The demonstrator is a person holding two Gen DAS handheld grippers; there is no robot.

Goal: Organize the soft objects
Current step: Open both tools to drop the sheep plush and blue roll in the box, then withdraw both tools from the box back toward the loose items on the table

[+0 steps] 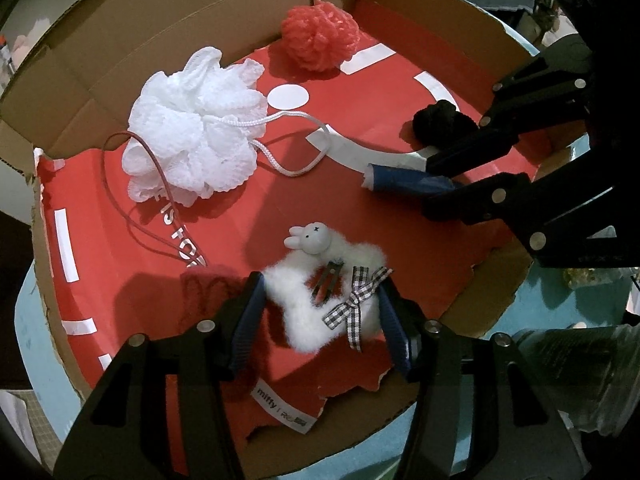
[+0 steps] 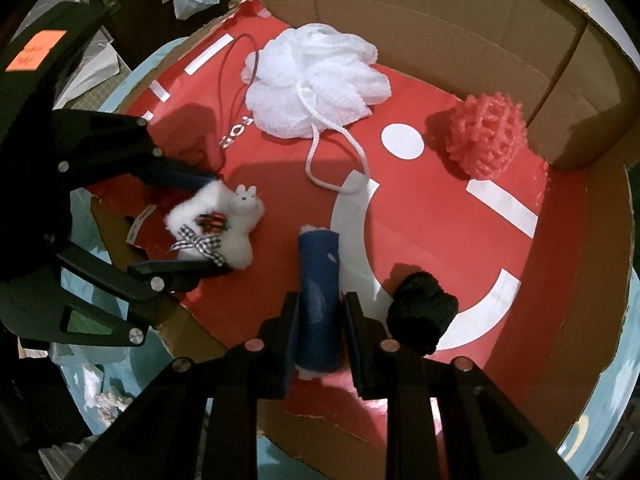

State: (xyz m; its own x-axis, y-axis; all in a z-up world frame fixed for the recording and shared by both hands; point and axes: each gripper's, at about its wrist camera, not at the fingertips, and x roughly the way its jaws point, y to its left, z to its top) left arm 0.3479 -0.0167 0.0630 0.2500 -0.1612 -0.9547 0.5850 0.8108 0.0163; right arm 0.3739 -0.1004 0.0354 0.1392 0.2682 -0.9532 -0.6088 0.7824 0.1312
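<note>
A cardboard box [image 1: 160,40] lined with red printed paper holds the soft things. My left gripper [image 1: 320,284] points down over a fluffy white rabbit clip [image 1: 288,280] with a checked bow. The clip lies on the red floor, and the pads touch its fluff on both sides. My right gripper [image 2: 322,298] is shut on a dark blue roll [image 2: 320,264] that lies along its fingers. A black fuzzy ball [image 2: 422,316] sits just right of that gripper. Farther back lie a white mesh pouf [image 1: 192,128] with a white cord and a coral pouf [image 1: 320,36].
A thin red cord loop [image 1: 116,184] lies left of the white pouf, and a dark red fuzzy piece [image 1: 208,284] lies by my left gripper's left finger. The box walls rise at the back and sides; its near edge is torn low. A teal surface [image 1: 540,312] lies under the box.
</note>
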